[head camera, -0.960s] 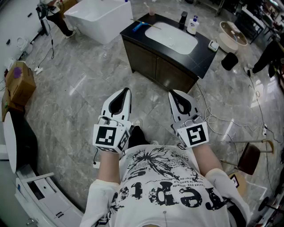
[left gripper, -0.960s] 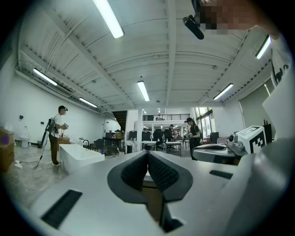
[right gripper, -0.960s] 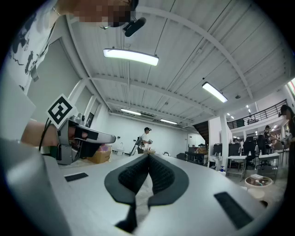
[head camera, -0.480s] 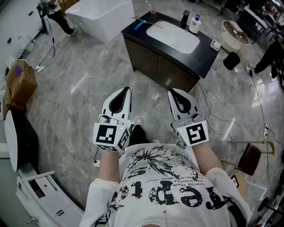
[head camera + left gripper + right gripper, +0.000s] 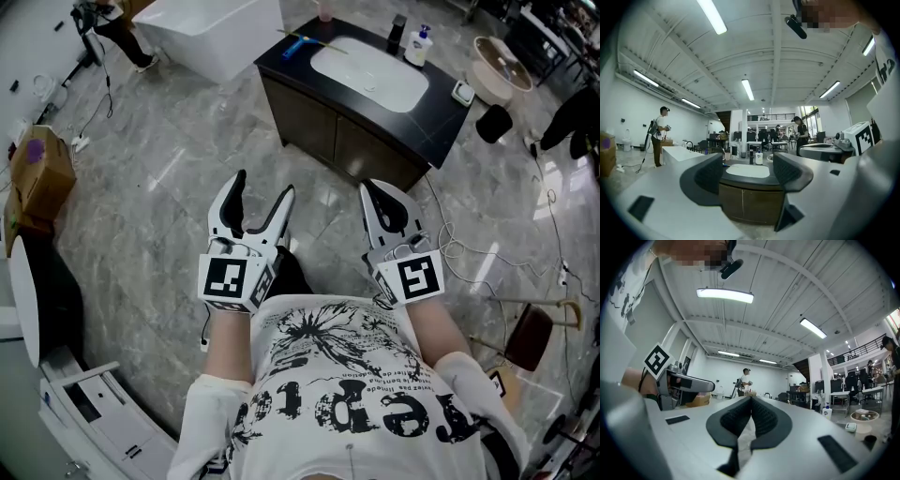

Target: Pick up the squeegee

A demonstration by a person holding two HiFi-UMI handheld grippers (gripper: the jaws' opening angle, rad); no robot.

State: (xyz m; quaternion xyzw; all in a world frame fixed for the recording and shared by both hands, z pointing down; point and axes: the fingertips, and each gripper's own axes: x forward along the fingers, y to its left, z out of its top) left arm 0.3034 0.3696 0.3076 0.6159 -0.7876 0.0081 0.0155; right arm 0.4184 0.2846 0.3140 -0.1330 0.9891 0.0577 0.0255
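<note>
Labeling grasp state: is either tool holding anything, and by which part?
Nothing is held. The left tool has jaws that have just been opening and stand apart on empty air; the right tool is shut with nothing between its jaws.

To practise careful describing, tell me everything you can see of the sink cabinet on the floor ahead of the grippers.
The sink cabinet is a low, boxy unit with a glossy black top and a white rounded basin sunk into it. Two dark brown doors on the front are shut. It stands upright on the grey marbled floor, set at an angle to the head view. On its top rest a blue-handled squeegee, a dark bottle and a white pump bottle.
</note>
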